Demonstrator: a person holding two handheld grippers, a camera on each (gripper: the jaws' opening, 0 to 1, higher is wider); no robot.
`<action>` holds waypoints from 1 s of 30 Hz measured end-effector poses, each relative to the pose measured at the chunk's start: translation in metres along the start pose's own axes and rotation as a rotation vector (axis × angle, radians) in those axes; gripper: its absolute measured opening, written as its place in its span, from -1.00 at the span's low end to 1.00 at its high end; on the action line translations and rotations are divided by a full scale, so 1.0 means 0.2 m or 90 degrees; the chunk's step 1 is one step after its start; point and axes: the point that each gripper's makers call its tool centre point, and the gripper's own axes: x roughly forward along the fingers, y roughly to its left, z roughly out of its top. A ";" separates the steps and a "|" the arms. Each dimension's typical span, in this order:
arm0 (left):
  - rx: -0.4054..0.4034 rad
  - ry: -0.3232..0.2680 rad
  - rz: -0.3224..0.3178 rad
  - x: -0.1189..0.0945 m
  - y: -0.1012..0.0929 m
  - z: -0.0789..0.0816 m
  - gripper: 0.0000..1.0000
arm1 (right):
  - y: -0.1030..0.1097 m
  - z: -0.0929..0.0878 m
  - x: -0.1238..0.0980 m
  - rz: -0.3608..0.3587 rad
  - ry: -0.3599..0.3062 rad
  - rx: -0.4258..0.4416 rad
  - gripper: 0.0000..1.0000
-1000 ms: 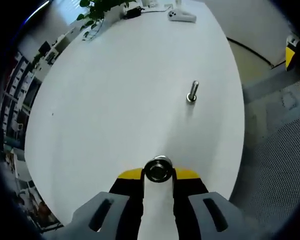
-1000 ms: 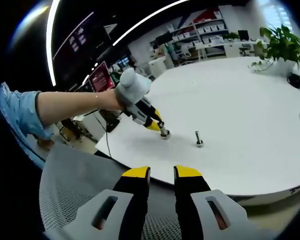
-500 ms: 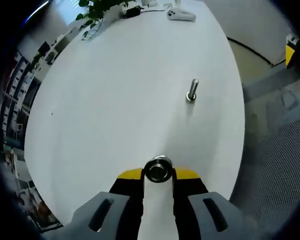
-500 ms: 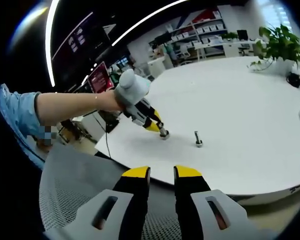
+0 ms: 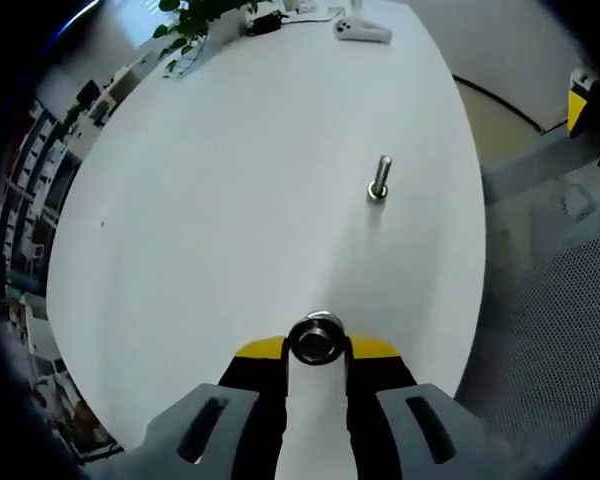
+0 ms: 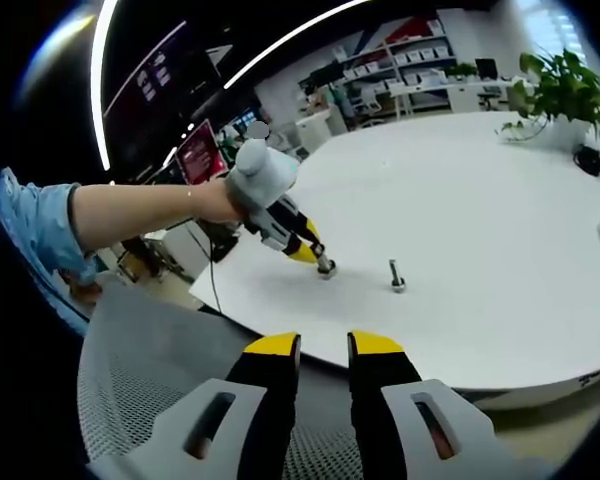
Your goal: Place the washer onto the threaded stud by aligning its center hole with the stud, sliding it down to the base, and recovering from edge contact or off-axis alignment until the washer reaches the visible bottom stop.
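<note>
The threaded stud (image 5: 380, 178) stands upright on the round white table (image 5: 230, 200), not far from the table's edge on the side where a grey mesh chair (image 5: 550, 340) sits. In the left gripper view the left gripper (image 5: 319, 348) has its yellow-tipped jaws closed on the washer (image 5: 318, 338), a shiny metal ring whose centre hole faces the camera. The washer is well apart from the stud, nearer the camera and over the bare tabletop, with nothing between the two.

The right gripper view shows the same pair from the side — the left gripper (image 6: 315, 258), held by a hand (image 6: 215, 200) on a bare forearm with a blue sleeve (image 6: 35, 245), reaches in over the table's near edge with the washer (image 6: 326, 268) at its tip, low over or on the tabletop; which of the two cannot be told. The stud (image 6: 396, 277) stands a short way beyond it, apart from the washer and untouched.

The right gripper (image 6: 324, 348) hangs off the table, over the mesh chair (image 6: 160, 370), on the near side of the stud; its jaws stand a narrow gap apart and hold nothing.

Across the table from the stud a potted plant (image 6: 560, 85) sits beside a dark cable (image 6: 590, 160), with a white game controller (image 5: 363, 29) nearby.
</note>
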 end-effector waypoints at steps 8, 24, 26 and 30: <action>0.012 0.006 0.003 0.02 0.00 0.00 -0.62 | 0.00 0.00 0.00 0.001 0.003 -0.002 -0.56; 0.010 0.023 -0.007 0.07 0.00 -0.02 -0.62 | 0.00 0.00 0.00 0.001 0.003 -0.001 -0.56; 0.010 0.024 -0.008 0.08 0.00 -0.02 -0.62 | 0.00 0.00 0.00 0.001 0.003 -0.001 -0.56; 0.009 0.025 -0.010 0.09 -0.01 -0.02 -0.62 | 0.00 0.00 0.00 0.000 0.002 -0.001 -0.56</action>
